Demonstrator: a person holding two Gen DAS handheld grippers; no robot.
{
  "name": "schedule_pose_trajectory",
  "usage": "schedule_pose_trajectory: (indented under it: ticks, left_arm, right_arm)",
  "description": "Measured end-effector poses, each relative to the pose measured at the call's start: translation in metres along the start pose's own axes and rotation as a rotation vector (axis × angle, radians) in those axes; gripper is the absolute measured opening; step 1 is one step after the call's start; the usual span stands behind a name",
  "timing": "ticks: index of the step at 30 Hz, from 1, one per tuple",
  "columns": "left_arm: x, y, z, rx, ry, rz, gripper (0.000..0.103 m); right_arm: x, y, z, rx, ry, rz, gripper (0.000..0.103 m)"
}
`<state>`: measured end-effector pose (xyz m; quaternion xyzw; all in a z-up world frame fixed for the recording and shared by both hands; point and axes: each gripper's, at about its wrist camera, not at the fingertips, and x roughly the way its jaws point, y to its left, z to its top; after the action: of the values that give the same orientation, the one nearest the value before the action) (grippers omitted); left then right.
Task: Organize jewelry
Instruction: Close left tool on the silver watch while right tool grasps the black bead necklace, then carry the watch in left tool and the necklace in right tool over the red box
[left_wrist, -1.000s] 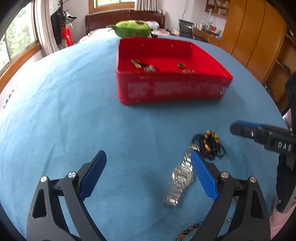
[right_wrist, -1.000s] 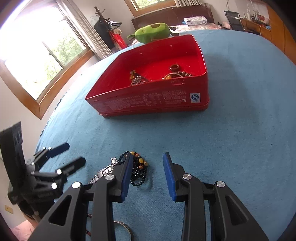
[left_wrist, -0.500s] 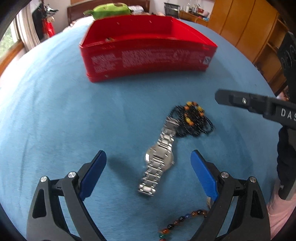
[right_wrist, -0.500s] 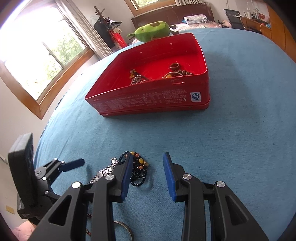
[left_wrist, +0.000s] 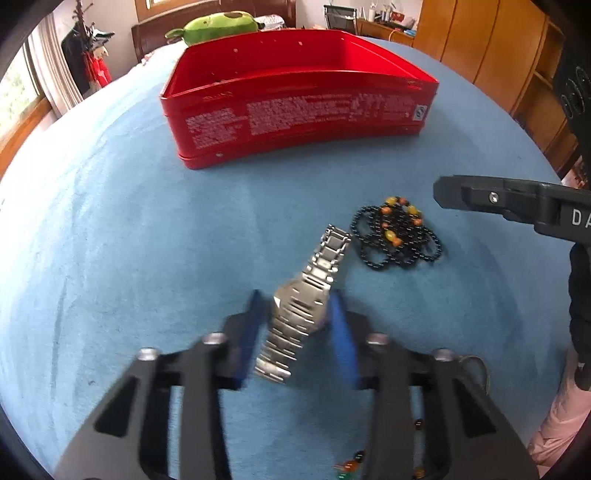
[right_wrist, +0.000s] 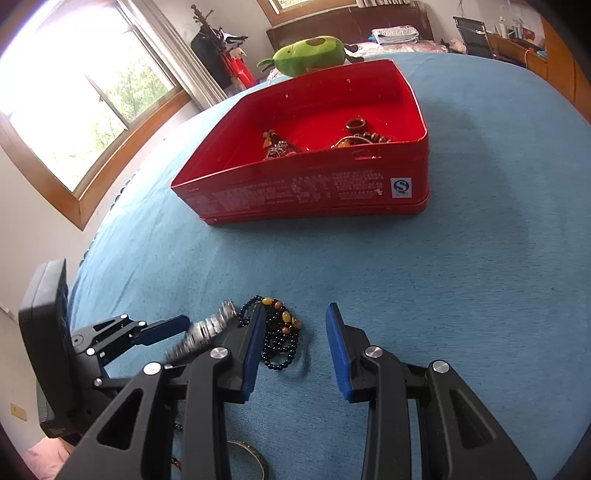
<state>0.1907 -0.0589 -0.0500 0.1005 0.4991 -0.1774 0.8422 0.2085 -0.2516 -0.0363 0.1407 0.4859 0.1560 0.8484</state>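
A silver metal watch (left_wrist: 325, 258) lies on the blue cloth, and my left gripper (left_wrist: 295, 299) straddles its case. The jaws are closing. The right pad is at the case and a thin gap shows on the left. Just beyond the watch lies a black bead bracelet (left_wrist: 395, 236) with orange beads. My right gripper (right_wrist: 295, 314) hovers over the cloth, open with nothing between its pads; the bead bracelet (right_wrist: 280, 343) sits beside its left finger. The red tin (right_wrist: 295, 195) stands further back and holds several pieces of jewelry.
A green plush toy (right_wrist: 310, 55) lies behind the tin. Near the cloth's front edge lie a metal bangle (right_wrist: 251, 454) and a string of coloured beads (left_wrist: 351, 465). Wooden cupboards (left_wrist: 498, 55) stand at the right, a window (right_wrist: 92, 96) at the left.
My left gripper dropped down over the watch and its jaws came in from wide apart to either side of the case. The right gripper stayed still.
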Motion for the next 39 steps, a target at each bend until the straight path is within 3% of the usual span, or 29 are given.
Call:
schedule_pose_trajectory:
  ticks: [4,15,22,25,27,29,39]
  left_arm:
    - [0.001,0.009,0.003,-0.039,0.003,-0.036,0.030]
    - [-0.001,0.041,0.010,-0.200,-0.050,0.037,0.030]
    - [-0.008,0.049,0.003,-0.221,-0.063,0.046,0.030]
    - [-0.008,0.049,0.003,-0.231,-0.062,0.035,0.030]
    - [-0.009,0.052,0.004,-0.235,-0.061,0.030,0.030]
    - [-0.009,0.055,0.006,-0.238,-0.061,0.026,0.030]
    - [-0.011,0.064,0.009,-0.256,-0.072,0.019,0.030]
  right_arm:
    - [0.005,0.003,0.000,-0.018,0.023,-0.002,0.034]
    - [0.031,0.016,0.001,-0.068,0.114,0.001,0.046]
    - [0.038,0.035,-0.001,-0.141,0.118,-0.065,0.047]
    - [0.043,0.050,-0.004,-0.196,0.105,-0.116,0.044]
    - [0.045,0.056,-0.006,-0.217,0.101,-0.109,0.029]
    - [0.046,0.058,-0.007,-0.214,0.099,-0.096,0.025]
    - [0.032,0.037,-0.001,-0.110,0.078,0.012,0.020]
